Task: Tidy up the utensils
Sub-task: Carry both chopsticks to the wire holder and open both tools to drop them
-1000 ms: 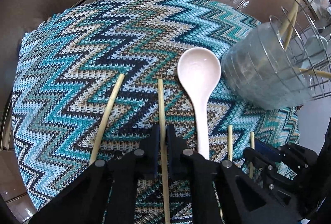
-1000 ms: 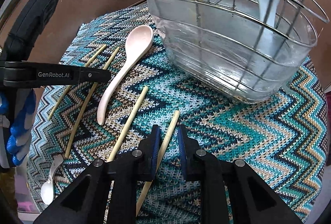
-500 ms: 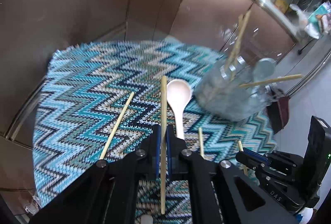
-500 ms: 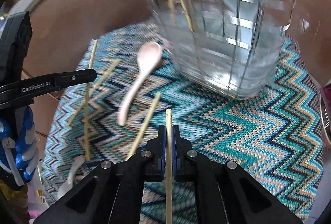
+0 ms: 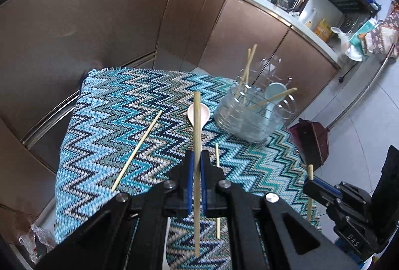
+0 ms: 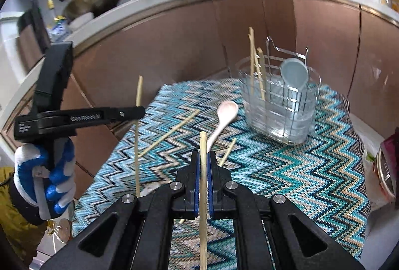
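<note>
Each gripper, left [image 5: 196,165] and right [image 6: 203,165], pinches a chopstick lifted short of the holder [image 6: 279,110], so next, I judge, comes dropping them in.

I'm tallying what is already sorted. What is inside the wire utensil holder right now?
The wire utensil holder holds several upright chopsticks and one pale blue spoon, bowl up. Their lower ends blur behind the clear liner, so anything lying at the bottom cannot be seen.

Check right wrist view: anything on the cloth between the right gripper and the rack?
Yes. Right wrist view: between the right gripper and the rack lie a pink spoon and a loose chopstick on the cloth.
</note>
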